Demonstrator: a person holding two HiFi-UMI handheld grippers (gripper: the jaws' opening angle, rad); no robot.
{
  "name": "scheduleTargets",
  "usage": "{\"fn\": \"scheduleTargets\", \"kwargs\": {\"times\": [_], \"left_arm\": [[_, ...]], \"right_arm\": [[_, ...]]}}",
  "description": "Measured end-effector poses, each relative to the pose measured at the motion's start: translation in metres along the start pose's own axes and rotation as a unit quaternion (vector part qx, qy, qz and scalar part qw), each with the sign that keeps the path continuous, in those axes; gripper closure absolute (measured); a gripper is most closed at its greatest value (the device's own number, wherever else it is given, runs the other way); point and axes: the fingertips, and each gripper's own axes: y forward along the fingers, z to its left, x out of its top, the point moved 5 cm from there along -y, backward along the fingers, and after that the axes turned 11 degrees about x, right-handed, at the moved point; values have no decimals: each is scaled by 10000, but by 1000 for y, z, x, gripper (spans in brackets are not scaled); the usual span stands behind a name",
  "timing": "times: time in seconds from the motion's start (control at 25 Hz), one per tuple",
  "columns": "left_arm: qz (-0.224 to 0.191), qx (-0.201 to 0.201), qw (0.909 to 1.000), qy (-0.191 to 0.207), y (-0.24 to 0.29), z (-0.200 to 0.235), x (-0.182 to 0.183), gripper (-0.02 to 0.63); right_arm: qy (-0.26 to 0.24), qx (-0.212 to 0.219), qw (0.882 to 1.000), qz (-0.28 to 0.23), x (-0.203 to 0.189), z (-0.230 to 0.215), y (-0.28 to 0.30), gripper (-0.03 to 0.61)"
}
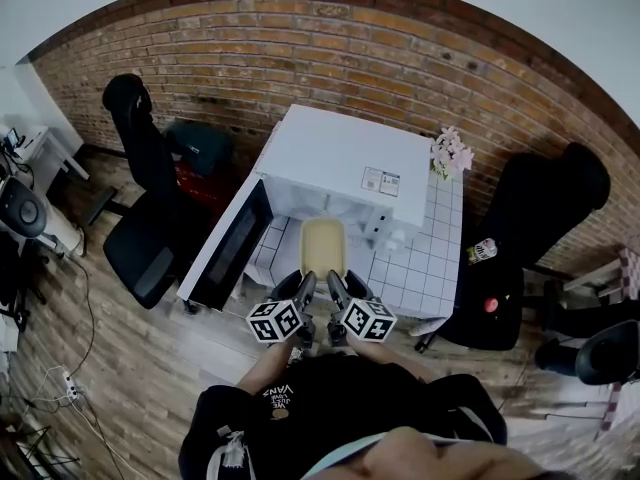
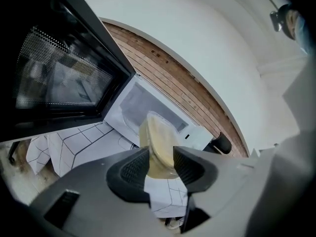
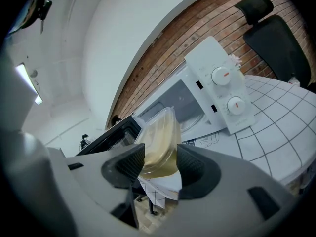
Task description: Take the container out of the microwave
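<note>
A clear plastic container (image 1: 322,246) with yellowish contents hangs above the tiled table, just in front of the white microwave (image 1: 345,168). The microwave's door (image 1: 232,248) stands swung open to the left. My left gripper (image 1: 305,286) is shut on the container's near left edge and my right gripper (image 1: 334,286) on its near right edge. The left gripper view has the container (image 2: 157,144) wedged between the left gripper's (image 2: 160,164) pads, with the empty cavity (image 2: 140,107) behind. In the right gripper view the container (image 3: 160,139) sits between the right gripper's (image 3: 160,166) pads.
The microwave stands on a white tiled table (image 1: 435,253) with flowers (image 1: 452,153) at its back right. A black office chair (image 1: 145,208) is at the left and another black chair (image 1: 530,238) at the right. The control dials (image 3: 224,90) face the right gripper.
</note>
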Motion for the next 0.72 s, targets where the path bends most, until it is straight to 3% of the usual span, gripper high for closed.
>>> {"fn": "scheduleTargets", "kwargs": {"times": [0.72], "left_arm": [[-230, 414, 9987, -166, -24, -12, -28, 459]], "right_arm": [[-5, 341, 9985, 430, -9, -4, -23, 383]]}}
